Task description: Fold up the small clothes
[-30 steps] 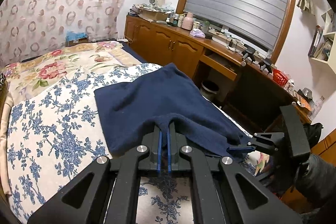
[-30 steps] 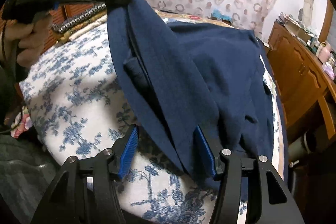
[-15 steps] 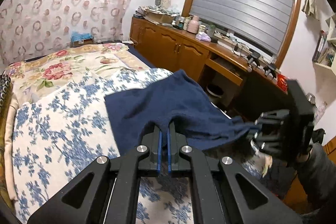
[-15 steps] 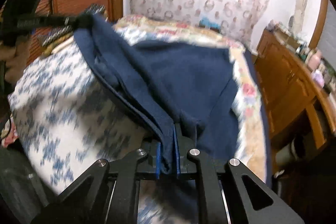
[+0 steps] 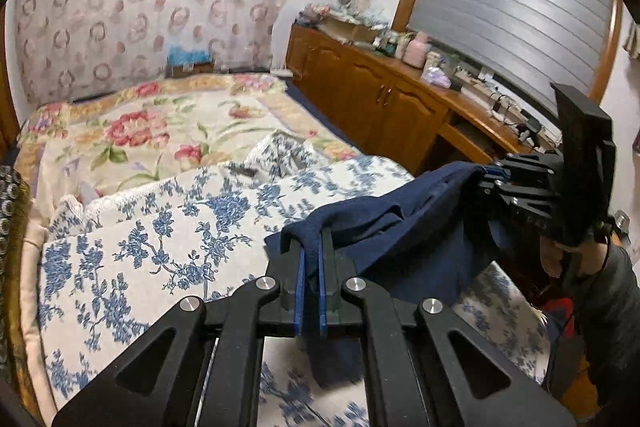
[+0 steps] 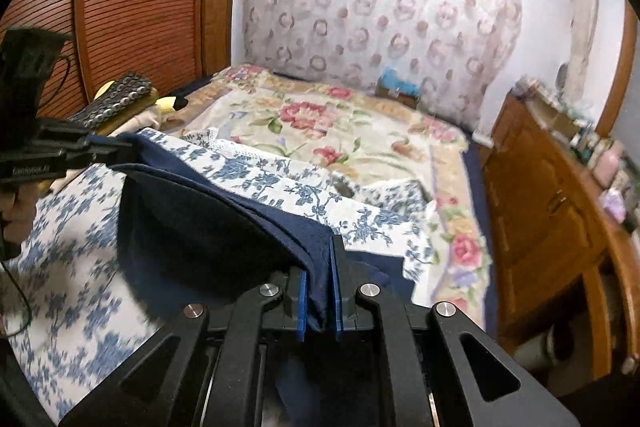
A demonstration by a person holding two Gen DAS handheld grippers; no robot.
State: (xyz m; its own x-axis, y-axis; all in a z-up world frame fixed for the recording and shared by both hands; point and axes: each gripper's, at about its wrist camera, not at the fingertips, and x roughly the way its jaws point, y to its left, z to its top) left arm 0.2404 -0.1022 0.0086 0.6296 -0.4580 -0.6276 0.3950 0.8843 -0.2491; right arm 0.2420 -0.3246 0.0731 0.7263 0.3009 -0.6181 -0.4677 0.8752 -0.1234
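Note:
A navy blue garment (image 5: 404,227) hangs stretched between my two grippers, lifted off the bed. My left gripper (image 5: 311,247) is shut on one edge of it. My right gripper (image 6: 320,259) is shut on the other edge, and the cloth (image 6: 208,227) sags to the left below it. In the left wrist view the right gripper (image 5: 488,173) shows at the right, pinching the cloth. In the right wrist view the left gripper (image 6: 120,149) shows at the left, holding the far corner.
The bed carries a blue-flowered white cover (image 5: 160,227) and a rose-patterned quilt (image 5: 160,123) further back. A wooden cabinet (image 5: 380,107) with clutter runs along the right. A wooden slatted door (image 6: 120,7) stands left of the bed, with folded items (image 6: 116,99) near it.
My right gripper closed on the garment's edge. Both grippers then lifted the garment off the bed and pulled it toward the near edge, so it now hangs between them.

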